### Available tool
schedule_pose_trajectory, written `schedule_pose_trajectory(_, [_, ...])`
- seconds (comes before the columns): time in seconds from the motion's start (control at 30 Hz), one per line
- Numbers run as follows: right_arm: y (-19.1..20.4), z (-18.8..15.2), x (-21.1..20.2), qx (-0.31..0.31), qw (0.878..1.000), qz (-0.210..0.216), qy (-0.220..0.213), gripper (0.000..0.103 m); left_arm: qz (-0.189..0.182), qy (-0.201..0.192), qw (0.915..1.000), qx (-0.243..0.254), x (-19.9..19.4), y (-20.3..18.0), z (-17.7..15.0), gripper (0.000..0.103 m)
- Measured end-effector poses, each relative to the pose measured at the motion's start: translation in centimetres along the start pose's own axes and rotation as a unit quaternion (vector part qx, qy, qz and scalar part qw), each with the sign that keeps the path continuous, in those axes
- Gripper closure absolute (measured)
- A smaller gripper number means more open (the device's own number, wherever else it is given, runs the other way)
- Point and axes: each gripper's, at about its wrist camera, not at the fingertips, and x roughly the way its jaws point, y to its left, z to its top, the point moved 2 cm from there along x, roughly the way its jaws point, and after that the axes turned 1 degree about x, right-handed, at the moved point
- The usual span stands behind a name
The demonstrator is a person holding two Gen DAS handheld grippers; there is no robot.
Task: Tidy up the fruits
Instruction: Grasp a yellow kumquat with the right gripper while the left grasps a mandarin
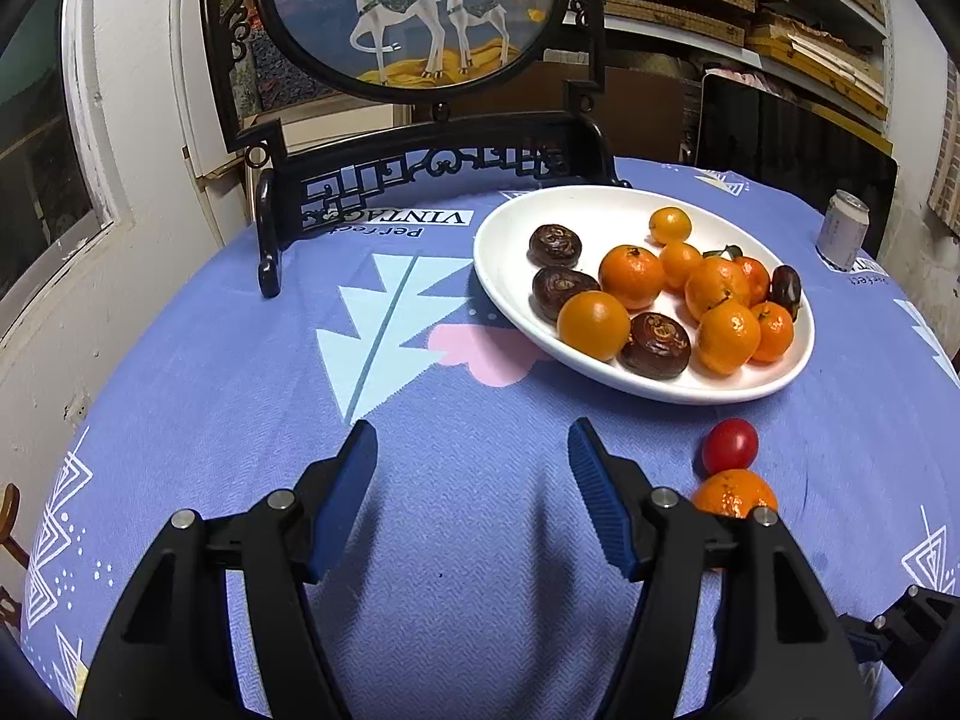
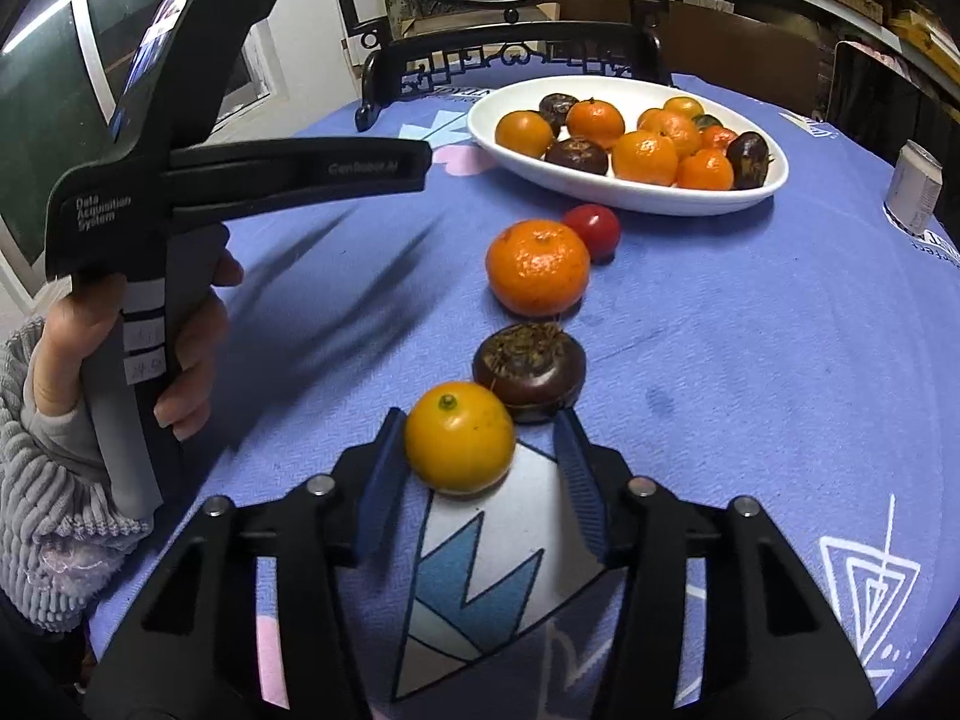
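Observation:
A white plate (image 1: 660,391) (image 2: 630,199) at the far right holds several mandarins and dark water chestnuts. On the blue tablecloth in front of it lie a cherry tomato (image 1: 730,447) (image 2: 592,229), a mandarin (image 1: 733,492) (image 2: 537,267), a water chestnut (image 2: 529,369) and a small yellow-orange citrus (image 2: 459,444), roughly in a row. My right gripper (image 2: 480,414) straddles the citrus: the left pad touches it, the right pad stands apart from it. My left gripper (image 1: 471,426) hovers open over bare cloth, left of the tomato and mandarin.
A dark carved stand with a round deer picture (image 1: 420,18) rises at the table's back. A drinks can (image 1: 843,231) (image 2: 915,189) stands at the far right edge. In the right wrist view a person's hand (image 2: 198,330) in a grey sleeve holds the left tool.

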Motion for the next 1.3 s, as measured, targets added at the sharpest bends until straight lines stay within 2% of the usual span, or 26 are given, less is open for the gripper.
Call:
schedule_pose_trajectory(0.07, [0.1, 0.0, 0.2, -0.001, 1.0, 0.0, 0.003, 0.053, -0.002, 0.003, 1.0, 0.001, 0.1, 0.0, 0.0, 0.037])
schedule_pose_trajectory(0.17, [0.0, 0.1, 0.0, 0.005, 1.0, 0.016, 0.0, 0.067, -0.006, 0.007, 0.9999, 0.005, 0.2, -0.2, -0.1, 0.037])
schedule_pose_trajectory(0.37, [0.2, 0.1, 0.1, -0.001, 1.0, 0.005, 0.0, 0.067, -0.019, 0.006, 0.9996, 0.022, 0.0, -1.0, -0.3, 0.037])
schedule_pose_trajectory(0.5, [-0.4, 0.3, -0.2, 0.005, 1.0, 0.017, 0.004, 0.067, -0.041, 0.007, 0.9986, 0.032, -0.2, -1.7, -0.5, 0.037])
schedule_pose_trajectory(0.67, [-3.5, 1.7, -3.7, 0.043, 0.998, -0.002, -0.049, 0.067, -0.11, 0.021, 0.9927, 0.044, -0.4, -3.7, -0.9, 0.037])
schedule_pose_trajectory(0.7, [-4.3, 1.8, -4.1, 0.055, 0.997, -0.008, -0.055, 0.067, -0.114, 0.023, 0.9919, 0.051, -0.5, -4.1, -1.1, 0.037])
schedule_pose_trajectory(0.83, [-7.2, 2.2, -4.7, 0.105, 0.992, -0.013, -0.066, 0.067, -0.097, 0.002, 0.9924, 0.075, -0.7, -5.6, -1.1, 0.031])
schedule_pose_trajectory(0.93, [-7.3, 2.3, -4.9, 0.11, 0.991, -0.012, -0.07, 0.067, -0.111, 0.003, 0.9916, 0.067, -0.8, -5.6, -1.0, 0.03])
schedule_pose_trajectory(1.07, [-7.0, 2.4, -4.9, 0.105, 0.992, -0.011, -0.07, 0.067, -0.13, -0.017, 0.9888, 0.072, -2.0, -6.0, -0.9, 0.03])
schedule_pose_trajectory(1.13, [-7.3, 2.3, -5.0, 0.109, 0.992, -0.012, -0.07, 0.067, -0.135, -0.005, 0.9869, 0.088, -1.7, -6.7, -1.3, 0.03])
schedule_pose_trajectory(1.23, [-7.6, 2.3, -5.0, 0.114, 0.991, -0.012, -0.072, 0.067, -0.125, 0.018, 0.9853, 0.115, -0.7, -7.6, -2.1, 0.028])
schedule_pose_trajectory(1.3, [-7.6, 2.3, -5.1, 0.115, 0.991, -0.011, -0.073, 0.067, -0.145, 0.033, 0.9831, 0.106, -0.4, -7.4, -2.2, 0.028])
